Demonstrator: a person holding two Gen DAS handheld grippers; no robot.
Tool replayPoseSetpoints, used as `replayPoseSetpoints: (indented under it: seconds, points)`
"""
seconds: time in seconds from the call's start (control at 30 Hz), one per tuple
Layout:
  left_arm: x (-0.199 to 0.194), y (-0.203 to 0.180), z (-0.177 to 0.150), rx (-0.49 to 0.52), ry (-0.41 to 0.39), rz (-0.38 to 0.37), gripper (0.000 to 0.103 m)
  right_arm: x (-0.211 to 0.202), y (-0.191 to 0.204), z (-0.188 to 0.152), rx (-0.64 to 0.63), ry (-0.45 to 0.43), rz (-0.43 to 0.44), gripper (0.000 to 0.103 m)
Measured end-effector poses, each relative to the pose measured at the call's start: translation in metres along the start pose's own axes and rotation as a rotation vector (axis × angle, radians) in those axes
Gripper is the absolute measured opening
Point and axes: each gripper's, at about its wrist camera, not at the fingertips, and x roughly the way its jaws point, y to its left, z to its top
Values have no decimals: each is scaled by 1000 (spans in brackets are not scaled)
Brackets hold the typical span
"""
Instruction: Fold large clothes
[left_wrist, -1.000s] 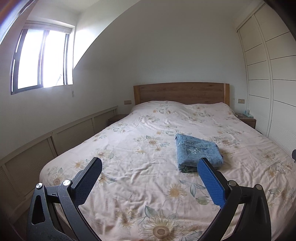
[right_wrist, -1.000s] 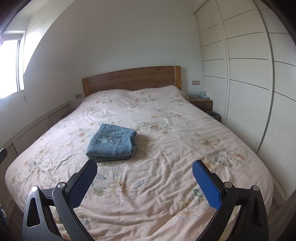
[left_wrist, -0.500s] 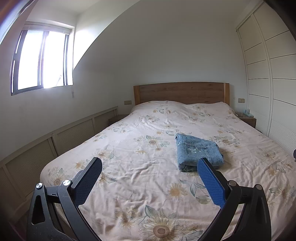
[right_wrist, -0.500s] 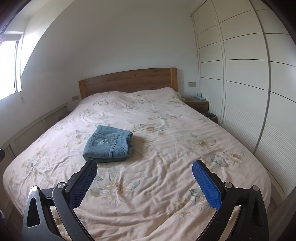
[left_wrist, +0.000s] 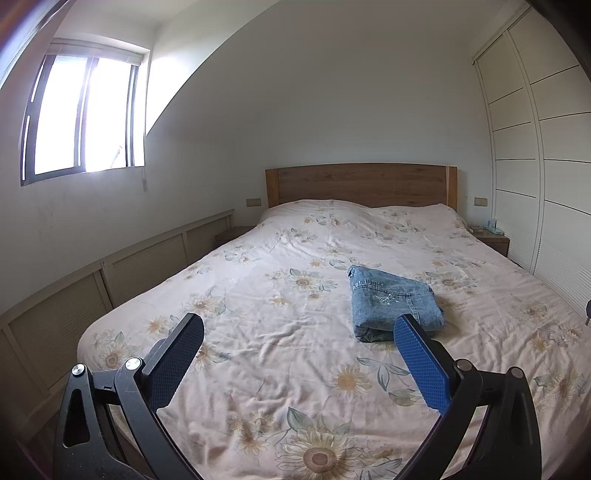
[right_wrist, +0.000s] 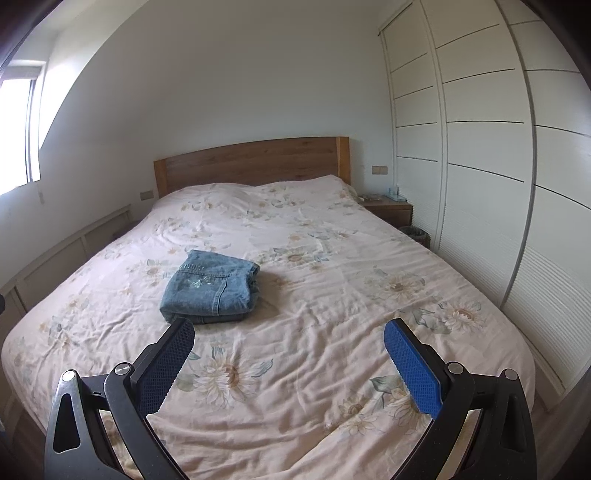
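A folded blue denim garment (left_wrist: 393, 301) lies in a neat stack on the floral bedspread (left_wrist: 280, 325), right of the bed's middle in the left wrist view. It also shows in the right wrist view (right_wrist: 210, 286), left of centre. My left gripper (left_wrist: 299, 360) is open and empty, held above the foot of the bed, short of the garment. My right gripper (right_wrist: 290, 363) is open and empty, held above the foot of the bed, to the right of the garment.
A wooden headboard (left_wrist: 360, 182) stands at the far end. White wardrobe doors (right_wrist: 480, 147) line the right side. A nightstand (right_wrist: 391, 210) and a small bin (right_wrist: 415, 234) sit by them. Low panelled cabinets (left_wrist: 110, 273) and a window (left_wrist: 83, 114) are on the left.
Both grippers have drawn back slightly from the bed, and the right view has swung a little to the right. The garment has not moved.
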Motion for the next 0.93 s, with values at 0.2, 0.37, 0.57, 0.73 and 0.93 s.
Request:
replayPoseSetpoints:
  seconds: [0.2,0.37,0.57,0.73,0.93]
  points:
    - [3,1,0,-6,11,-4,102,0,3,1,-9,-2,-3,103]
    - [8,2,1,-10,27,-11,102,1,3,0,-11,-1,-5,103]
    - [10,-2,0,-6,42,-15,102,3,4,0,-13,2,-8,103]
    - [11,-3,1,-7,46,-18,102,3,3,0,-15,-1,-12,103]
    - [16,-3,0,-9,57,-21,102,4,0,0,-12,-3,-16,103]
